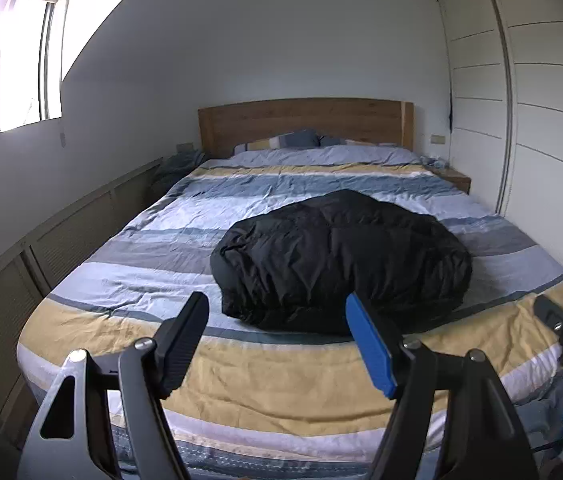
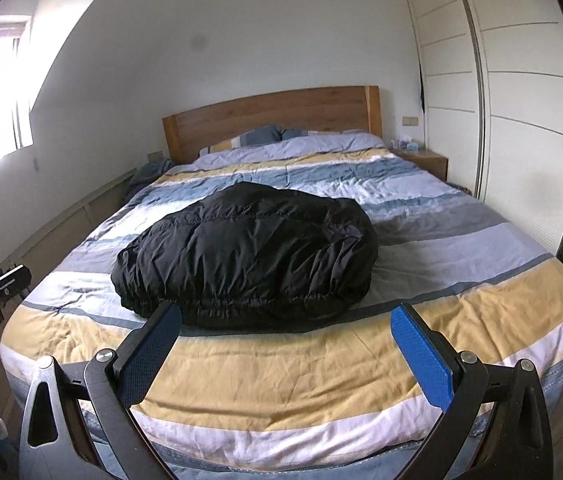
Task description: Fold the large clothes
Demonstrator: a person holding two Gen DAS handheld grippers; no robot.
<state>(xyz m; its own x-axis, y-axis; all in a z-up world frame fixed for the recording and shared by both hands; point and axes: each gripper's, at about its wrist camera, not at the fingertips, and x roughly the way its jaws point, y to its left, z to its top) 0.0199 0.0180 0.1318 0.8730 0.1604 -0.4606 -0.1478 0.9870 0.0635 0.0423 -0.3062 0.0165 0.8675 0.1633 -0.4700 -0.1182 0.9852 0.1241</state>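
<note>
Window (image 1: 9, 60) at far left, glare washes it out. Left claw (image 1: 277, 344) hangs above the foot of the bed (image 1: 289, 392), jaws spread wide, nothing between them; it is aimed up the mattress toward the headboard (image 1: 305, 124), probably so the whole garment sits in view. Black padded jacket (image 1: 341, 256) lies on the striped duvet (image 1: 161, 240), in the foot-ward half of the bed, roughly central, touching neither claw. It reads as a rounded, puffy bundle, not spread flat: no sleeve lies out to either side, and a gathered, elastic-looking hem runs along the edge nearest the cameras. Long axis runs across the bed, left to right, parallel to the stripes; the gathered edge faces the foot, the far edge faces the pillows (image 1: 293, 140). Where the collar or hood sits I cannot tell. This compact shape fits a jacket already folded in on itself and set down, or one dropped in a heap and awaiting folding; the frames do not settle which. Right claw (image 2: 293, 320) hangs over the same foot end, jaws also wide apart and empty, pointing the same way. Wardrobe doors (image 1: 529, 112) closed at far right.
</note>
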